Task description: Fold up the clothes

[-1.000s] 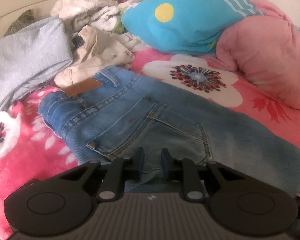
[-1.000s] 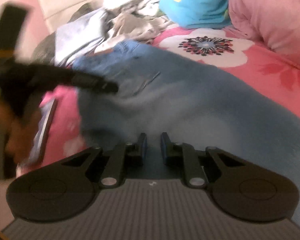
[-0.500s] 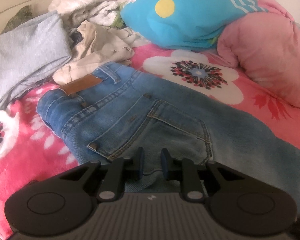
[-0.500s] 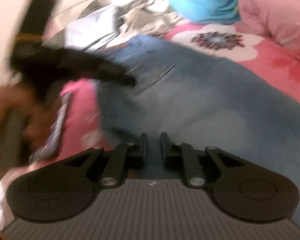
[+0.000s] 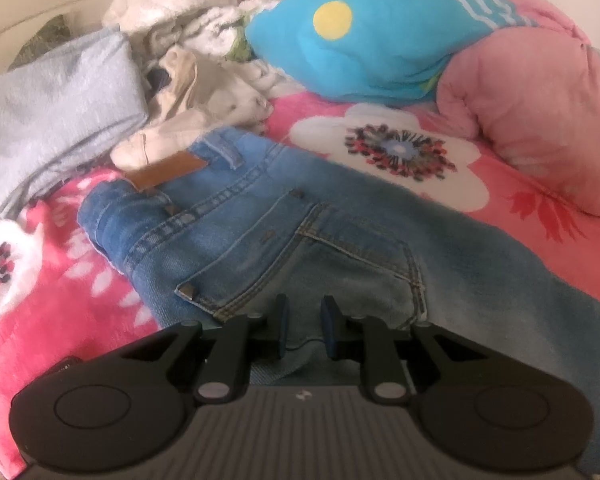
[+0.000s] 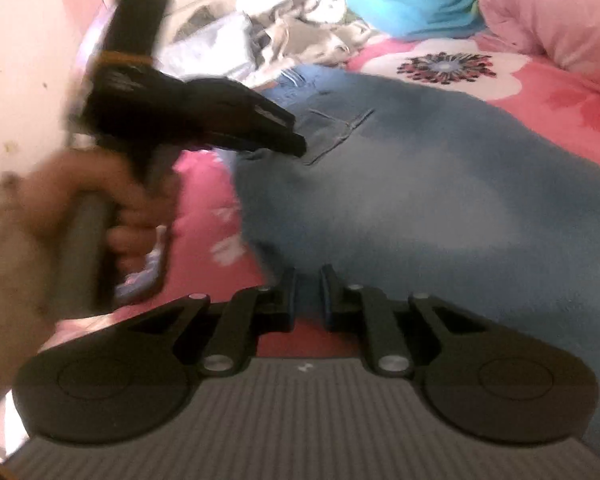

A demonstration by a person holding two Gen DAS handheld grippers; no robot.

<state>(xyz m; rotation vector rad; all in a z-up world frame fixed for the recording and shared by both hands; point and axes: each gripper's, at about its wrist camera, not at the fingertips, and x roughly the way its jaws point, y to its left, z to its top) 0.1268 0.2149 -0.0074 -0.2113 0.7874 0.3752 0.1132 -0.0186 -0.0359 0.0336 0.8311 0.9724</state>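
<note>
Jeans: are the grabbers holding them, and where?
It looks so. The left gripper pinches the jeans at the near edge below the back pocket; the right gripper pinches that edge too.

Right gripper fingers nipping the jeans edge on the bed. Left gripper, hand-held, over the jeans' left side. View blurred.
</note>
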